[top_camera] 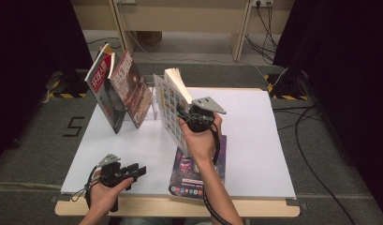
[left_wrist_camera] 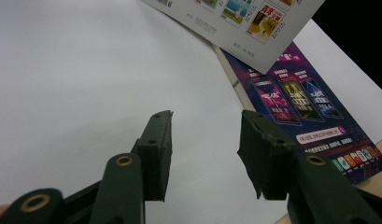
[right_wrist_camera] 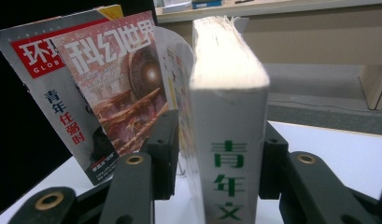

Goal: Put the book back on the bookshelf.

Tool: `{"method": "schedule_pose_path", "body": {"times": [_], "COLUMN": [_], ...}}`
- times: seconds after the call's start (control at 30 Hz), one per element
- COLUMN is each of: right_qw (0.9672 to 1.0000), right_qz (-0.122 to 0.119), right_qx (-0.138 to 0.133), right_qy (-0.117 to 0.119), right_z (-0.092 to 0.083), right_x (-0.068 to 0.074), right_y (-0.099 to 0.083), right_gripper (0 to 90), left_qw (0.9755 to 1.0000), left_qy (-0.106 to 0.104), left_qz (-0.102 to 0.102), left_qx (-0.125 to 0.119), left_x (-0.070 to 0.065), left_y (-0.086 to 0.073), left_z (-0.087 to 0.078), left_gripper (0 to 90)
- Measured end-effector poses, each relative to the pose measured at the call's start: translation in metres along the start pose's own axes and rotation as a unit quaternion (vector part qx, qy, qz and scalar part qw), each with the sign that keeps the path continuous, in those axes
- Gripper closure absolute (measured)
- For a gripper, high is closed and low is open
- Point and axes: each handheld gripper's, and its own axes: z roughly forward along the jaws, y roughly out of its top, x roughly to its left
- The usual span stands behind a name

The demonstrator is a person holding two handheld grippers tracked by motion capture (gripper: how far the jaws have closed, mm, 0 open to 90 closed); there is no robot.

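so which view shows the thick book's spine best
The right gripper view: the thick book stands upright with its white spine and green characters facing the camera, between the jaws of the right hand-held gripper. The high view shows its cover and page edges from above. The left gripper view catches a cover corner.

Green characters "青年文" run down the white spine of a thick book (right_wrist_camera: 228, 154) in the right gripper view. At its 9 o'clock, a leaning magazine (right_wrist_camera: 121, 88) bears the white title "科幻世界", and the grey magazine (right_wrist_camera: 48, 88) behind it shows "GLOB" on red, with "青年" beneath. In the high view, a black "5" (top_camera: 73, 126) marks the grey floor at 9 o'clock of the surface (top_camera: 254, 140).
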Motion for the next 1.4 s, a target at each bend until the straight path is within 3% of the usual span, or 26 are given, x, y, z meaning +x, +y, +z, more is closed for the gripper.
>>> {"method": "schedule_pose_path", "body": {"times": [0.13,0.37,0.6,1.4], "right_qw": [1.0000,0.9999,0.9998,0.9995], "right_qz": [0.002,0.000,-0.004,-0.001], "right_qx": [0.000,0.011,0.018,-0.031], "right_qy": [-0.003,-0.013,-0.008,-0.005], "right_z": [-0.002,-0.002,-0.001,0.012], "right_x": [-0.002,-0.007,-0.011,0.004], "right_y": [-0.002,-0.004,-0.001,0.006], "right_gripper": [61.0,72.0,74.2,74.6], "left_qw": [1.0000,1.0000,1.0000,1.0000], "left_qy": [0.000,-0.002,-0.004,-0.002], "left_qz": [-0.001,0.000,-0.001,-0.003], "left_qx": [0.000,0.002,0.003,0.003], "left_x": [0.000,0.000,0.000,0.003], "left_y": [0.000,0.000,-0.001,-0.001], "left_z": [0.000,0.001,0.001,0.000], "left_gripper": [53.2,53.2,53.1,53.3]}}
